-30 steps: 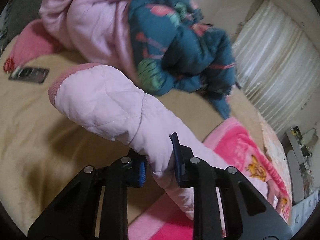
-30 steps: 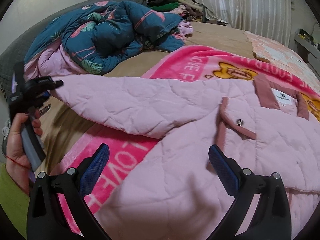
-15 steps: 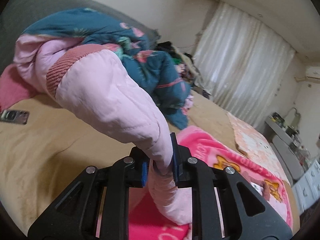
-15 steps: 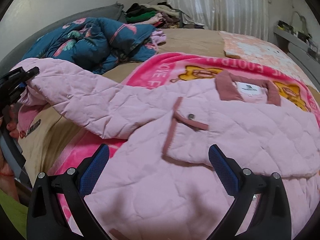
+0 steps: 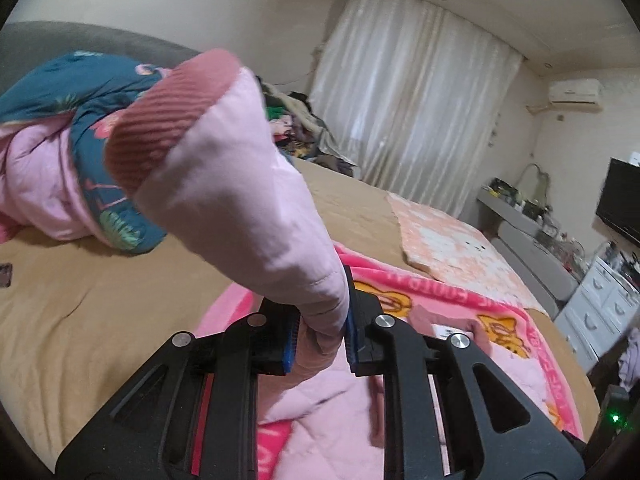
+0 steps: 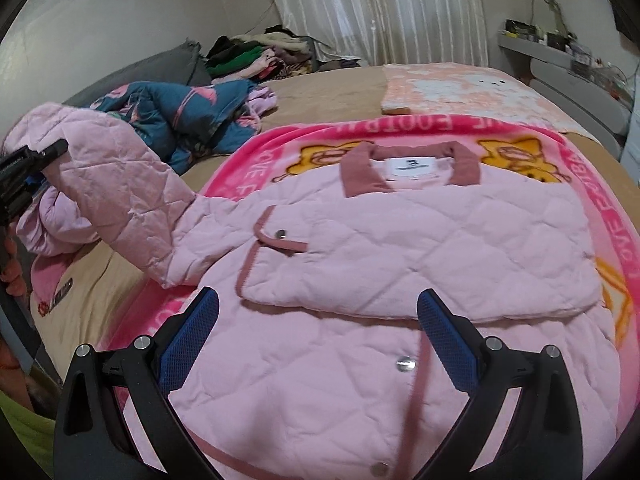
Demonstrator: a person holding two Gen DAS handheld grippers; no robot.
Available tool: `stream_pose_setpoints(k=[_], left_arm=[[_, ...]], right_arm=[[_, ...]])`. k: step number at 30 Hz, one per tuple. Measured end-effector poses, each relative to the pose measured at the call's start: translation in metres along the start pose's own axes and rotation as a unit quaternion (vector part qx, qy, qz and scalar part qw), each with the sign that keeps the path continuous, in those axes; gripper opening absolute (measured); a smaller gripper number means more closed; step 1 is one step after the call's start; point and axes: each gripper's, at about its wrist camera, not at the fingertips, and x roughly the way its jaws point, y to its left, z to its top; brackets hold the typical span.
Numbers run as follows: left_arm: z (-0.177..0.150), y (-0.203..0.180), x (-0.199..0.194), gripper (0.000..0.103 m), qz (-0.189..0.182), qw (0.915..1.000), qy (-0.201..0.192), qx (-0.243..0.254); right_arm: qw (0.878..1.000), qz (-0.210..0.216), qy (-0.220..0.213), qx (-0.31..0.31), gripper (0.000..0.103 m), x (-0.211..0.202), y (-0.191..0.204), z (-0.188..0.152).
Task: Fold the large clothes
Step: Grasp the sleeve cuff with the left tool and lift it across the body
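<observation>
1. my left tongs (image 5: 320, 334) are clamped narrow on the sleeve (image 5: 248, 200) of the pink jacket (image 6: 400, 248), a little below its ribbed cuff (image 5: 168, 120); the cuff stands up in the air above the pads.
2. my right tongs (image 6: 316, 332) gape wide with nothing between them, hovering over the jacket's lower front.
3. the jacket lies spread on a bright pink blanket (image 6: 592, 208) on the bed (image 5: 100, 304), collar (image 6: 360, 172) toward the far side, one sleeve already laid flat across the chest. only the sleeve i hold is lifted off to the side.
4. i judge it light, puffy and limp: the quilting holds a soft bulk but no shape, so the sleeve droops either side of my grip. it should not slip, the padding squashes well between the pads.
5. good holds, i think, are near the cuff as now, the hem corners, or the shoulder seam; a pinch in the open padding would only bunch it.
6. around: a teal quilt (image 6: 184, 120) heaped near the raised sleeve, a pile of clothes (image 6: 256, 56) further back, a peach blanket (image 6: 460, 88) beyond the collar, a dark flat thing (image 6: 60, 292) on the sheet under the sleeve.
7. nothing lies on the jacket itself, so the way across looks free; only the quilt heap is near the raised sleeve.
</observation>
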Motion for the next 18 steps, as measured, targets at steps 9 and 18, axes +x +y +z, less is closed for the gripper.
stream_pose_setpoints(k=[9, 18], left_arm=[[0.006, -0.053, -0.005, 0.011, -0.014, 0.9987, 0.007, 0.048], [-0.004, -0.104, -0.002, 0.011, -0.034, 0.9959, 0.015, 0.083]], right_arm=[[1.0, -0.001, -0.017, 0.002, 0.099, -0.026, -0.036, 0.001], [0.999, 0.002, -0.037, 0.023, 0.099, -0.048, -0.076, 0.002]])
